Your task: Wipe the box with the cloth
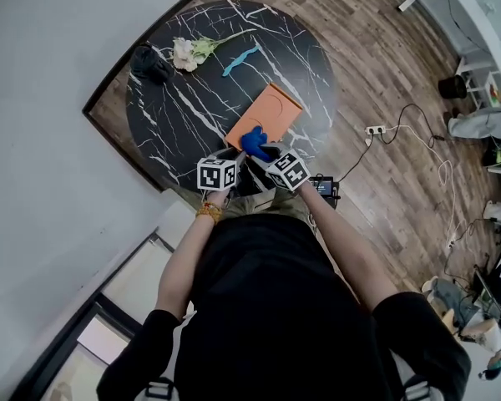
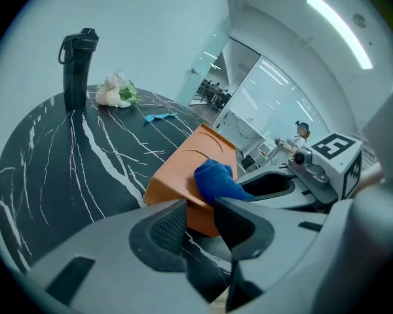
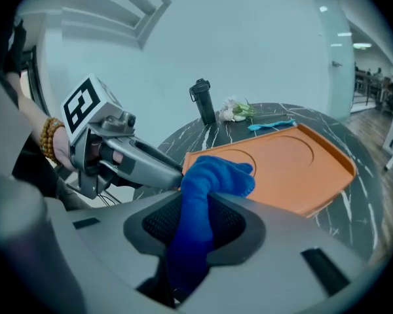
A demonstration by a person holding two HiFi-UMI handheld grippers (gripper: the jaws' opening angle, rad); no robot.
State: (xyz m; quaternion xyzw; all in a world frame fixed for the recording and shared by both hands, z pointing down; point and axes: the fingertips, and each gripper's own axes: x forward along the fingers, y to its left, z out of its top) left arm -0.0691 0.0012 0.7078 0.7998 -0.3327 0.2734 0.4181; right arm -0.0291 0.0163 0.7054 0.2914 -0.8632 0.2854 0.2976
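The person's black shirt (image 1: pixel 275 307) fills the bottom of the head view, with both forearms reaching out to the near edge of a round black marble-veined table (image 1: pixel 192 115). There the right gripper (image 1: pixel 259 150) has its jaws pressed on a blue cloth (image 3: pixel 213 178). One end of the cloth runs down between the pads and the other is bunched on the near end of the orange box (image 3: pixel 281 165). The box is shallow, with a round recess moulded into its top, and lies flat on the table just ahead of both grippers. The left gripper (image 2: pixel 200 214) meets the box at its near corner. Its jaws stand partly apart with the orange edge filling the gap, so they appear to be pinching it, though the pads' contact is hard to make out. Well beyond the box, at the far side of the table, stand a black bottle (image 2: pixel 77 70), a small bunch of white flowers (image 2: pixel 114 91) beside it, and a thin turquoise object (image 1: pixel 240 57).
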